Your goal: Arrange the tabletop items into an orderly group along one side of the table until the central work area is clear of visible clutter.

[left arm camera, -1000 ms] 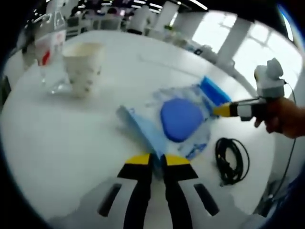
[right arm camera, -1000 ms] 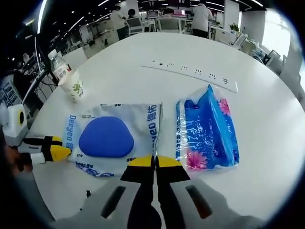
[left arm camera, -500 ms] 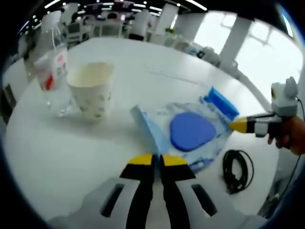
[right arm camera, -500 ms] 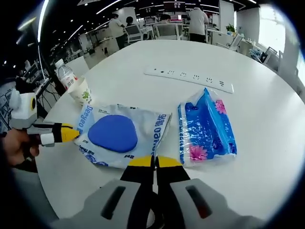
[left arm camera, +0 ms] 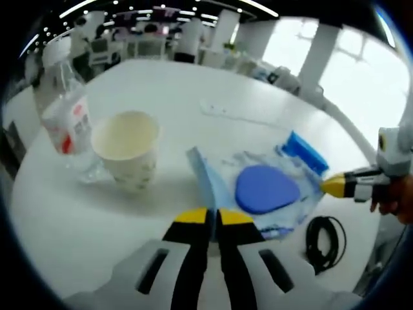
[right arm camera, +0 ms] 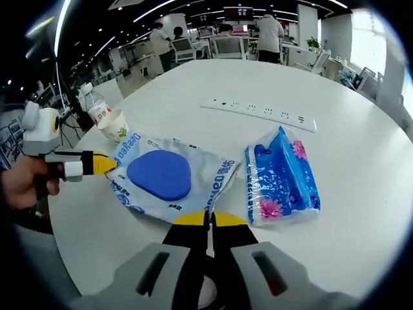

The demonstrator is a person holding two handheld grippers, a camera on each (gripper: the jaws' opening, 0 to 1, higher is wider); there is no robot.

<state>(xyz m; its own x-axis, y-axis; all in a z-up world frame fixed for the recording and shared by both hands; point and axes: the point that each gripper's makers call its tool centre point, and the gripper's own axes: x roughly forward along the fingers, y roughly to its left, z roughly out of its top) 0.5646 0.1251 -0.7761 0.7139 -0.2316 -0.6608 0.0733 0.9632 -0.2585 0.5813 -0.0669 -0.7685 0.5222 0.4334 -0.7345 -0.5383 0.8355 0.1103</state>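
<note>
— What's on the table (right arm camera: pixel 193 90), going from the left?

— In the right gripper view, a hand (right arm camera: pixel 22 181) at the far left holds the left gripper (right arm camera: pixel 106 164), its yellow tips at the corner of the wipes pack (right arm camera: pixel 169 181); behind it stand the water bottle (right arm camera: pixel 95 106) and the paper cup (right arm camera: pixel 117 125), side by side; the wipes pack, white with a blue oval lid, lies flat in the middle; just right of it lies the blue tissue pack (right arm camera: pixel 281 182); further back a white power strip (right arm camera: pixel 258 111) runs across the table.

— And the tongs themselves?

— The right gripper (right arm camera: pixel 210 219) has its jaws pressed together on the near edge of the wipes pack; in the left gripper view the left one's jaws are likewise pinched together on that pack's near corner, lifting the edge a little.

— Anything else over there?

— A coiled black cable (left arm camera: pixel 324 241) lies near the table's edge, right of the wipes pack.
</note>
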